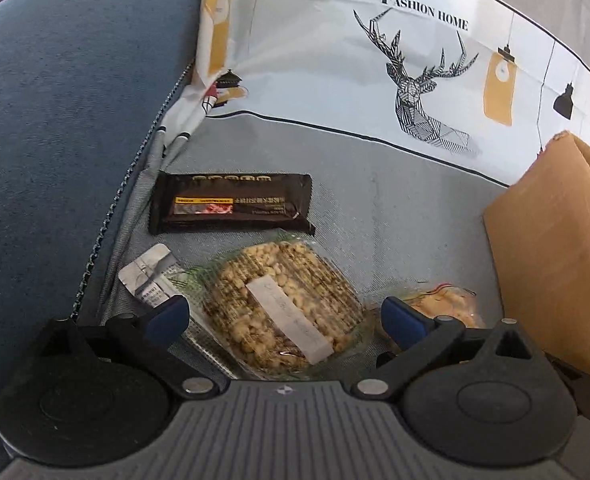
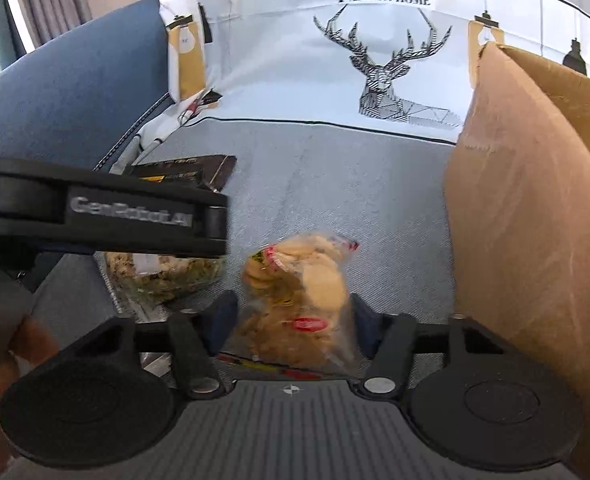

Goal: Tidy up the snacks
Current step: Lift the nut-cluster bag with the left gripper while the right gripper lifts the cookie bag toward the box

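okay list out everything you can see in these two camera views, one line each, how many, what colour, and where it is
round crumble snack: one, golden in clear wrap with a white label, on the grey cloth between the open left fingers
bag of biscuits: one, tan in clear plastic with red print, between the right fingers
dark packet: one, black with a yellow strip, beyond the round snack
foil sachet: one, silver, left of the round snack
cardboard box: one, brown, at the right
printed cloth: one, white and grey with a deer, under and behind the snacks
sofa arm: one, blue, at the left
left gripper: one, black with blue pads, open
right gripper: one, black, around the bag
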Tool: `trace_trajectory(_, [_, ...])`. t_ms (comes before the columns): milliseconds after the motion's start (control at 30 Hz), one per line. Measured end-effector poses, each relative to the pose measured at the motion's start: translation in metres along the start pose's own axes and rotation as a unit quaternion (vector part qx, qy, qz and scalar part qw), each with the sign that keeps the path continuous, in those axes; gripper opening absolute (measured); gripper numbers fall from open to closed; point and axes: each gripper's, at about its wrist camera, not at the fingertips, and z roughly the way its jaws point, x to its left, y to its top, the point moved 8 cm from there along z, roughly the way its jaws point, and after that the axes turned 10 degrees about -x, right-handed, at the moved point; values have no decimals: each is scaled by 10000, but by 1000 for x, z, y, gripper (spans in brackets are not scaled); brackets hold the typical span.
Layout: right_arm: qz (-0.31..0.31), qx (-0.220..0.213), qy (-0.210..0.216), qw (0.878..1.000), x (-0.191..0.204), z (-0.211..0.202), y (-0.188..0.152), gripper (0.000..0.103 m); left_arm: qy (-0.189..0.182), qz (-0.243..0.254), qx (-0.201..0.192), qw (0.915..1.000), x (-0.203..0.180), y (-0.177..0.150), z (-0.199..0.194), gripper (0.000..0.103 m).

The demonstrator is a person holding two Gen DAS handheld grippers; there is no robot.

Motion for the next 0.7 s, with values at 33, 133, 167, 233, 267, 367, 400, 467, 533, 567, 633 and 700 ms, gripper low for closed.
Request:
trace_trajectory(33, [5, -23, 21, 10000, 0, -1, 0, 50, -2, 28, 20, 10000, -1, -1, 1, 102])
trace_trajectory(133, [127, -19, 67, 9999, -1, -2, 1, 47, 84, 214, 51, 9997, -4, -2, 3, 102])
trace_trajectory(167, [148, -15, 71, 9999, -1, -2, 1, 47, 115, 277, 64, 9995, -4, -3, 4, 102])
trace_trajectory(233, [153, -15, 70, 9999, 0, -2, 2, 47, 160, 400, 61, 9991, -6, -4, 6, 102])
trace_trajectory(267, [147, -15, 67, 9999, 0, -2, 2, 47, 178, 428, 48, 9989, -7, -4, 6, 102])
trace_trajectory(367, [165, -13, 75, 9998, 0, -3, 2, 47, 208, 441, 32, 9988, -6, -4, 7, 101])
trace_trajectory(400, [172, -11, 83, 9998, 0, -3, 2, 47, 212, 448, 18, 9988, -6, -4, 7, 99])
trace_trajectory(467, [172, -10, 93, 9998, 0, -3, 2, 47, 204, 463, 3, 9987, -5, -4, 8, 97])
trace_trajectory(533, [175, -12, 91, 9998, 0, -2, 2, 48, 192, 463, -24, 9987, -6, -3, 7, 92])
trace_trajectory(567, [178, -12, 91, 9998, 0, -2, 2, 47, 197, 465, -54, 9987, -6, -1, 6, 88])
trace_trajectory(633, [187, -18, 95, 9998, -1, -2, 2, 47, 221, 435, -128, 9987, -5, 1, 3, 86])
trace_trajectory(700, [205, -45, 94, 9997, -1, -3, 2, 47, 199, 341, -200, 9990, -3, 4, 1, 85])
